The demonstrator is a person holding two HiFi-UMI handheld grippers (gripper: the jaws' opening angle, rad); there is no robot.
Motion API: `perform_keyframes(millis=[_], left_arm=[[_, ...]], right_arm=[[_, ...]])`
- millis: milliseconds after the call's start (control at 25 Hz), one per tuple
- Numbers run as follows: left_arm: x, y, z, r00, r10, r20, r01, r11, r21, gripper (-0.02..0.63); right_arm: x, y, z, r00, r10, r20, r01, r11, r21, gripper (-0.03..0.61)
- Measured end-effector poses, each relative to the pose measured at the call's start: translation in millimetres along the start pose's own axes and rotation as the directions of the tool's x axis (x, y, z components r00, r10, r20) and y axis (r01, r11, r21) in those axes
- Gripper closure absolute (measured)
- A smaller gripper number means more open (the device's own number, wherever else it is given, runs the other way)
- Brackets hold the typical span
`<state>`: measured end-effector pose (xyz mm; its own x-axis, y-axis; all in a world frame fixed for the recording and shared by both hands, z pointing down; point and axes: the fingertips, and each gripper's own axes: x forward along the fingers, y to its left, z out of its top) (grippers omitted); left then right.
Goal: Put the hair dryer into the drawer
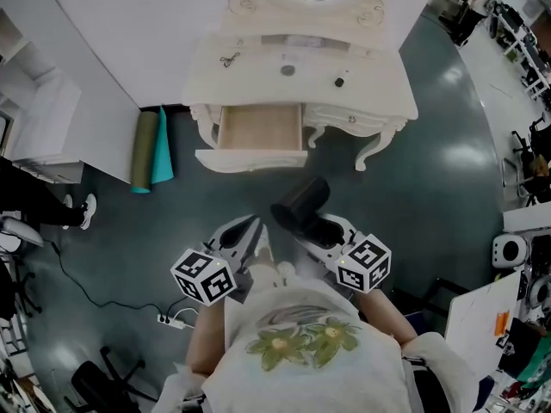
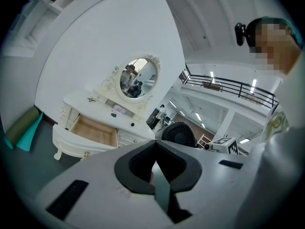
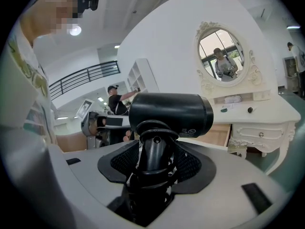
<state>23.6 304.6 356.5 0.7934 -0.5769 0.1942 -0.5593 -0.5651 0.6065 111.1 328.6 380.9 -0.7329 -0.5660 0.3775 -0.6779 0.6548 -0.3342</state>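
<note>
Head view: right gripper [image 1: 320, 229] was clamped on hair dryer [image 1: 301, 203], handle hidden; open drawer [image 1: 258, 127] well apart. Left gripper view: left gripper [image 2: 153, 144] jaws together, empty. Right gripper view: dryer body hid most of the drawer

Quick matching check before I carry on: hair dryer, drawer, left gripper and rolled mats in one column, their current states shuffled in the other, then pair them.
1. hair dryer
2. drawer
3. left gripper
4. rolled mats

A. on the floor, left of the dressing table
B. fingers shut, nothing between them
C. pulled open, wooden bottom bare
D. clamped by its handle in the right gripper

Pairs: 1-D, 2-C, 3-B, 4-A
</note>
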Motion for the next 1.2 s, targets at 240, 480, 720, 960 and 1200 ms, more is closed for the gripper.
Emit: perform_keyframes(millis=[240,480,720,960,1200], left_arm=[[23,35,30,1.0,-0.004,-0.014,0.004,1.0,-0.005,0.606],[44,78,71,1.0,-0.004,-0.004,0.004,1.0,0.0,0.606],[61,106,99,1.0,-0.027,-0.015,0.027,1.0,0.004,0.606],[71,135,115,0.999,-0.037,-0.036,0.037,0.999,0.004,0.606],[76,155,129,0.998,-0.047,-0.042,0.048,0.999,0.011,0.606]], right_arm=[[32,-28,19,1.0,-0.012,-0.011,0.012,1.0,0.02,0.359],[71,-57,44,1.0,-0.019,-0.014,0.02,1.0,0.011,0.359],[104,-75,63,0.999,-0.03,-0.015,0.031,0.999,0.021,0.359],[132,-89,77,0.999,-0.044,-0.014,0.044,0.999,0.011,0.359],[150,-99,88,0.998,-0.064,0.0,0.064,0.998,-0.002,0.359]])
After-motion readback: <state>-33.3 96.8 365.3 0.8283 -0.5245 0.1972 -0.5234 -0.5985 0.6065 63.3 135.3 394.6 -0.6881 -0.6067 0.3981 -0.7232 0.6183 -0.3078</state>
